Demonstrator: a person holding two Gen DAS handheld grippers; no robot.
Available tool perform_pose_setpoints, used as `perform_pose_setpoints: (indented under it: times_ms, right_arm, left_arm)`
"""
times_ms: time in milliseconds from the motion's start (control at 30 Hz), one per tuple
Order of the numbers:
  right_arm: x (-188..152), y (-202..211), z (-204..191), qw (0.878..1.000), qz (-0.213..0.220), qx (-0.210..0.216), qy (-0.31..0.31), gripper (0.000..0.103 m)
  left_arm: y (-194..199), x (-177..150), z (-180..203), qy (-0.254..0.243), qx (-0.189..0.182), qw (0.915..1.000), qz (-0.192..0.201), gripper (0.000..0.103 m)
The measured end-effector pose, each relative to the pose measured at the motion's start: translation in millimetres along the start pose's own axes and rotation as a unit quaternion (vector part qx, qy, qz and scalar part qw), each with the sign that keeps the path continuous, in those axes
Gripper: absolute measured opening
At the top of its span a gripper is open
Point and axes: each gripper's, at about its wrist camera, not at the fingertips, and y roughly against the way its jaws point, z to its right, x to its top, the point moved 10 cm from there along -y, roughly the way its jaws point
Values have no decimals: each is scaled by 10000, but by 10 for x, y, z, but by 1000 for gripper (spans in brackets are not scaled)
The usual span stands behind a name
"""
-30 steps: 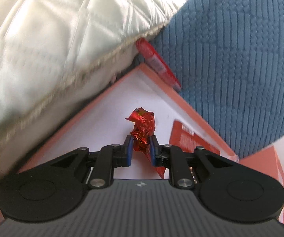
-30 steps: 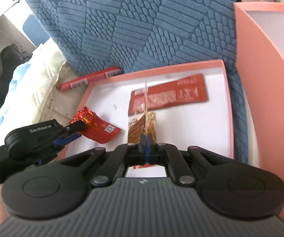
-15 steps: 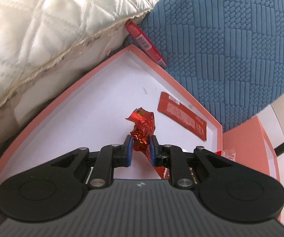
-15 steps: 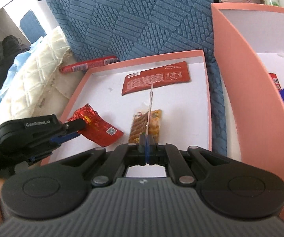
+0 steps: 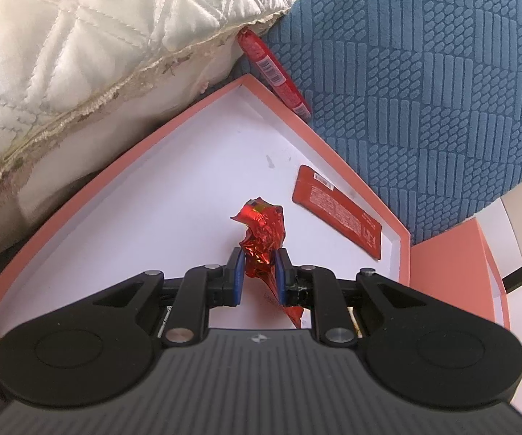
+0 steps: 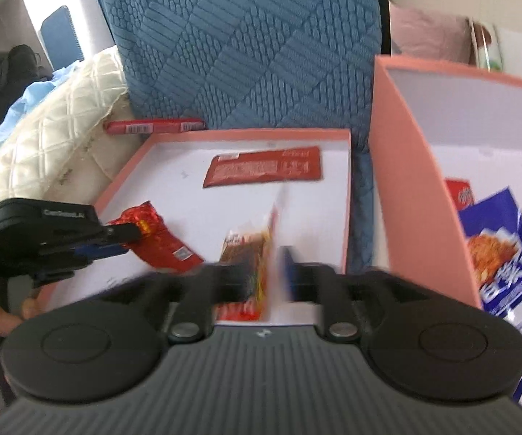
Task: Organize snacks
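Nearest, the right gripper (image 6: 266, 272) shows blurred, its jaws opening with a brown-and-orange snack packet (image 6: 251, 250) standing edge-up between them, its lower end over the white floor of the shallow pink tray (image 6: 348, 195). Whether the pads touch the packet cannot be told through the blur. Just to its left, the left gripper (image 5: 258, 275) pinches a crumpled red foil wrapper (image 5: 262, 232) between its blue pads – the wrapper sticks up past the fingertips and hangs below them over the tray floor. Further back a flat red sachet (image 6: 264, 170) lies inside the tray near its far rim. Beyond that rim a red sausage stick (image 6: 153, 127) rests outside, between the quilted cream pillow (image 5: 97, 43) and the blue textured cushion (image 6: 253, 47). At right a taller pink box (image 6: 406, 181) holds a blue snack bag (image 6: 496, 250).
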Motion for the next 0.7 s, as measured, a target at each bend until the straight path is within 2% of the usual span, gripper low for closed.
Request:
perform_pose_setpoints:
  times_ms: [100, 200, 267, 333, 500, 600, 700]
  right_arm:
    - [35, 10, -47, 9997, 111, -1, 237, 63]
    - [-12, -97, -122, 9994, -79, 174, 289, 63]
    - [-49, -195, -169, 9989, -221, 193, 359, 68]
    - [-81, -316, -199, 9983, -298, 103, 490, 81]
    - [-176, -596, -278, 9962, -494, -59, 714, 81]
    - [-261, -724, -329, 9955, -679, 117, 651, 81]
    - [-363, -822, -336, 9921, -771, -162, 980, 83]
  left_arm:
    - [-18, 0, -9, 44, 19, 10000, -16, 20]
    - [-28, -1, -9, 74, 47, 10000, -23, 20]
    - [-32, -1, -12, 97, 63, 9999, -27, 20]
    - [-31, 3, -22, 118, 80, 9999, -28, 20]
    - [-40, 6, -37, 199, 96, 9997, -43, 20]
    - [-47, 3, -41, 230, 96, 9997, -57, 20]
    - [-52, 0, -48, 241, 91, 9996, -69, 20]
